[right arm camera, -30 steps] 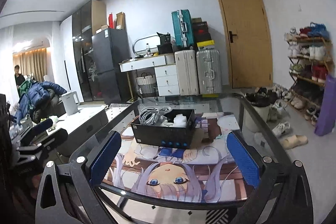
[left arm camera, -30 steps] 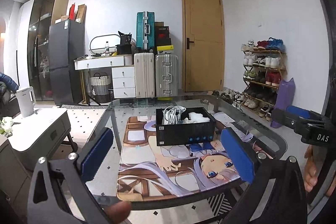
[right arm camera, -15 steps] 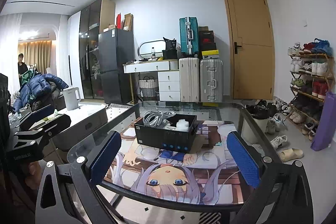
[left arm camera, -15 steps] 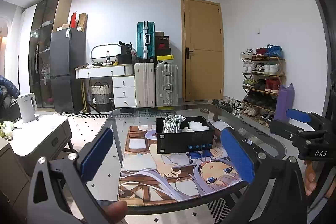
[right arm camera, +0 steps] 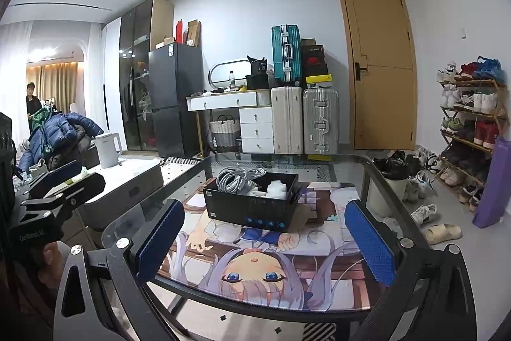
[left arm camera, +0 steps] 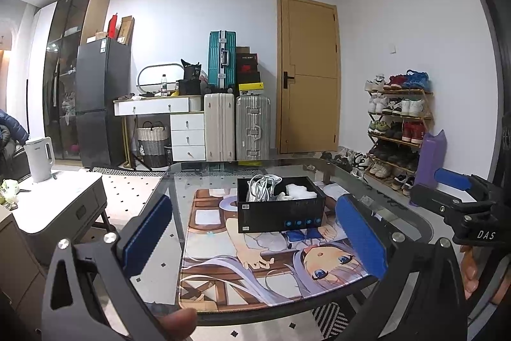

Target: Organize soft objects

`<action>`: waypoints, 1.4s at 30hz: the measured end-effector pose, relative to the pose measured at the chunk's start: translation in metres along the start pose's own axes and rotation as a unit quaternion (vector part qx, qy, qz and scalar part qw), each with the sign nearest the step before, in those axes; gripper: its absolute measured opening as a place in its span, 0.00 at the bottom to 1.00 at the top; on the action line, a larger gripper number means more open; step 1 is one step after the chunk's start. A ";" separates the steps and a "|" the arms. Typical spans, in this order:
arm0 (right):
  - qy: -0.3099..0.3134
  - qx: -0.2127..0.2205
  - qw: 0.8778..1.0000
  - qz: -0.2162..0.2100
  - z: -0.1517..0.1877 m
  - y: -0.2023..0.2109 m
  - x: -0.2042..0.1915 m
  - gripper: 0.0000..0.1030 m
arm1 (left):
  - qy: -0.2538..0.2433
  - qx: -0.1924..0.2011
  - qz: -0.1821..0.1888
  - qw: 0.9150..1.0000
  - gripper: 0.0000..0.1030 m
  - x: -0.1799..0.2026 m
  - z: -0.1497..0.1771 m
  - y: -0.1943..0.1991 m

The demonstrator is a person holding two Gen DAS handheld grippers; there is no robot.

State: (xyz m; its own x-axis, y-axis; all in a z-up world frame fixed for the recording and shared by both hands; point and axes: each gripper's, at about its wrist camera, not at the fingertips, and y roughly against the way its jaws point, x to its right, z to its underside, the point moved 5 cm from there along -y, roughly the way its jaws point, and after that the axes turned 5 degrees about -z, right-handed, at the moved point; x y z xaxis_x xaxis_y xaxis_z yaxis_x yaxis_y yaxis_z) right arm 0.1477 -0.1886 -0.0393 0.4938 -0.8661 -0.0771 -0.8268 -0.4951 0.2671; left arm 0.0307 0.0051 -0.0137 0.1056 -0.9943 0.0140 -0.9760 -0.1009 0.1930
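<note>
Black box (left arm camera: pixel 281 211) sitting on the anime mat (left arm camera: pixel 255 261), on the glass counter (left arm camera: pixel 399 213). Inside the box: coiled white cable (left arm camera: pixel 262 185) lying toward its left end, white soft bundle (left arm camera: pixel 298 191) lying just right of the cable. I am holding my left claw (left arm camera: pixel 254 240) near the box, well short of it, blue pads (left arm camera: pixel 361 240) spread wide, gripping nothing. My right claw (right arm camera: pixel 265 242) is likewise hovering short of the box, pads apart, empty.
</note>
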 end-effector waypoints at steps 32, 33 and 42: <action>0.000 -0.011 1.000 -0.006 0.007 -0.008 0.000 0.99 | -0.006 -0.008 0.015 1.000 1.00 0.000 0.002 -0.001; 0.000 -0.010 1.000 -0.006 0.006 -0.007 0.000 0.99 | -0.007 -0.008 0.016 1.000 1.00 0.000 0.001 -0.001; -0.002 -0.012 1.000 -0.007 0.007 -0.009 -0.001 0.99 | -0.009 -0.009 0.015 1.000 1.00 0.002 0.002 0.000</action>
State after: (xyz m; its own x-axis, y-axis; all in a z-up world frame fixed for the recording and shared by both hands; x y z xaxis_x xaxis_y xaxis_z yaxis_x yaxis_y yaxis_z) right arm 0.1525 -0.1841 -0.0484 0.5051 -0.8589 -0.0843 -0.8126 -0.5062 0.2889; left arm 0.0308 0.0033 -0.0155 0.0719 -0.9974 0.0030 -0.9752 -0.0697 0.2100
